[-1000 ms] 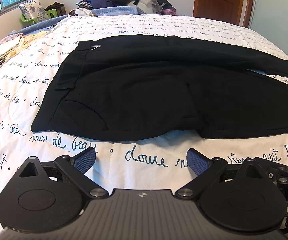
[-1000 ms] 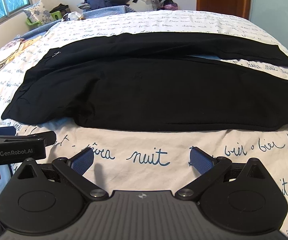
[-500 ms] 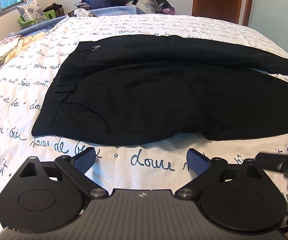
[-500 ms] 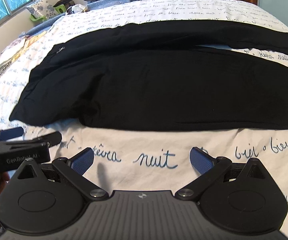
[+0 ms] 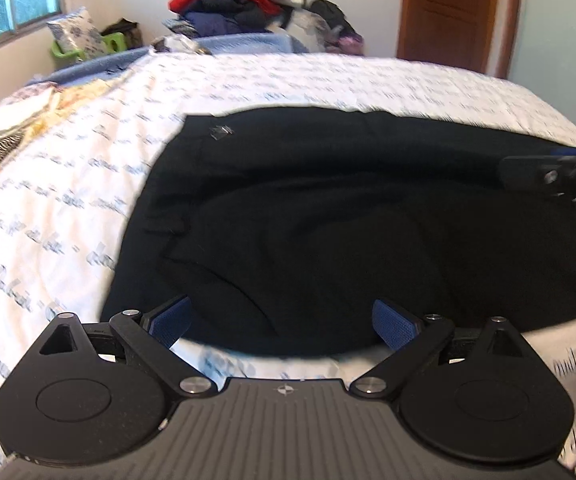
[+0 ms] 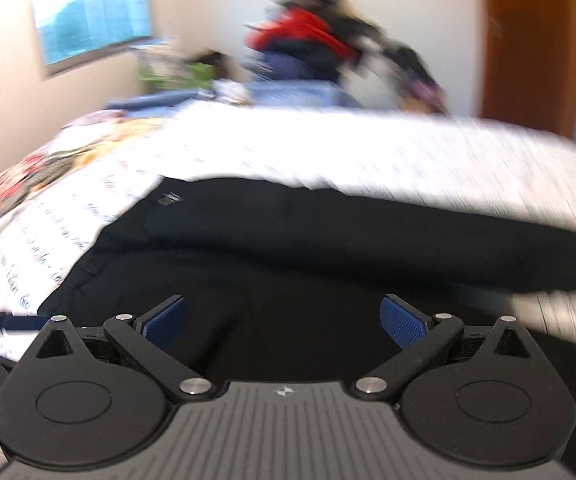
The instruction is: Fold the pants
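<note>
Black pants point(image 5: 328, 216) lie spread flat across the bed point(image 5: 288, 84), near its front edge, no fold made. Left gripper point(image 5: 283, 322) and right gripper point(image 6: 283, 320) both gape wide, empty, over the near hem.

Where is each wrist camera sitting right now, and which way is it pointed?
Left wrist: behind the open left gripper, low over the near edge of the black pants, facing across the bed towards the clothes pile; the right gripper shows at its right edge.
Right wrist: behind the open right gripper, over the pants, blurred, facing the same far wall.
Shared: pants, bed, clothes pile, wooden door.
</note>
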{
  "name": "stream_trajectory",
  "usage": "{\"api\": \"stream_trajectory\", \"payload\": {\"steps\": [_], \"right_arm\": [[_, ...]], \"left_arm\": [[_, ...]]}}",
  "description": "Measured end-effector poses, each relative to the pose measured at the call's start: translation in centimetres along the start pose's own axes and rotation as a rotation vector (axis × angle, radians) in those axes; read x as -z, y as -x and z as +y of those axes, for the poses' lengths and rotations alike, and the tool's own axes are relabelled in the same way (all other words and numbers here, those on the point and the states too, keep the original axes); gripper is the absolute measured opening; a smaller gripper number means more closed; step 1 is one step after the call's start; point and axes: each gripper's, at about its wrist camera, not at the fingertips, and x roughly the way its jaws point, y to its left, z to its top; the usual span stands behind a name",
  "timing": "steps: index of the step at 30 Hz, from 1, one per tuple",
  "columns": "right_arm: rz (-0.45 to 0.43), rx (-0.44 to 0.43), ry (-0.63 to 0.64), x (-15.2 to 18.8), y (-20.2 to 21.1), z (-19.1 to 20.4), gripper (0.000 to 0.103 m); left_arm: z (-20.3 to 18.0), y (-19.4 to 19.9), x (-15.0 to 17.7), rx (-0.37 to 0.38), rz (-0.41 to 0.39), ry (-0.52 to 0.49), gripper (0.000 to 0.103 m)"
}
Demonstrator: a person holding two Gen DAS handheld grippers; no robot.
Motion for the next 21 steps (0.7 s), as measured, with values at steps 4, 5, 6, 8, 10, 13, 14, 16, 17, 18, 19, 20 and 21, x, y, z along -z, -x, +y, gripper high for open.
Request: {"api": "stream_trajectory", "payload": {"steps": [4,5,6,8,10,13,14,16,17,18,19,20,21], "right_arm": [[0.027,-0.042,0.202,-3.1,-5.6,0.1,0.103],[0.032,-0.039,0.215,-3.9,-7.0,-0.1,0.103],[0.03,-0.038,0.234,-4.9,-8.5,-0.3,0.103],[0.036,-0.039,0.262,-6.6,-11.2,-0.6,0.103],[0.066,-0.061,0.276,-8.5,-14.5,-0.9,0.103],[0.094,-0.137,0.312,-10.0,-18.7,-0.8,0.103],[0.099,-0.164,0.331,-10.4,-20.0,-0.5,0.103],[0.08,-0.194,0.366,-11.3,-22.4,-0.2,0.103],[0.074,-0.21,0.374,-11.7,-23.2,-0.3,0.103],[0.081,-0.226,0.37,-12.2,-24.4,-0.5,0.102],[0.093,-0.246,0.357,-12.7,-25.6,-0.7,0.102],[0.11,-0.263,0.343,-13.2,-26.7,-1.1,0.1],[0.135,-0.287,0.317,-13.6,-27.9,-1.5,0.095]], "left_arm": [[1.9,-0.5,-1.8,-0.003,0.0,0.065,0.097],[2.3,-0.7,-2.1,-0.008,-0.001,0.081,0.097],[2.7,-0.8,-2.4,-0.014,0.0,0.094,0.097],[3.4,-1.2,-3.0,-0.026,0.001,0.112,0.097],[3.9,-1.6,-3.4,-0.039,0.001,0.122,0.097],[4.4,-2.3,-4.1,-0.053,0.009,0.125,0.097],[4.6,-2.6,-4.4,-0.06,0.011,0.127,0.097],[4.8,-3.1,-4.8,-0.068,0.015,0.134,0.097],[4.9,-3.3,-5.1,-0.07,0.017,0.138,0.097],[5.1,-3.6,-5.4,-0.073,0.019,0.143,0.097],[5.2,-3.7,-5.6,-0.076,0.02,0.146,0.097],[5.4,-4.0,-5.9,-0.078,0.023,0.148,0.097],[5.5,-4.3,-6.1,-0.082,0.026,0.15,0.097]]}}
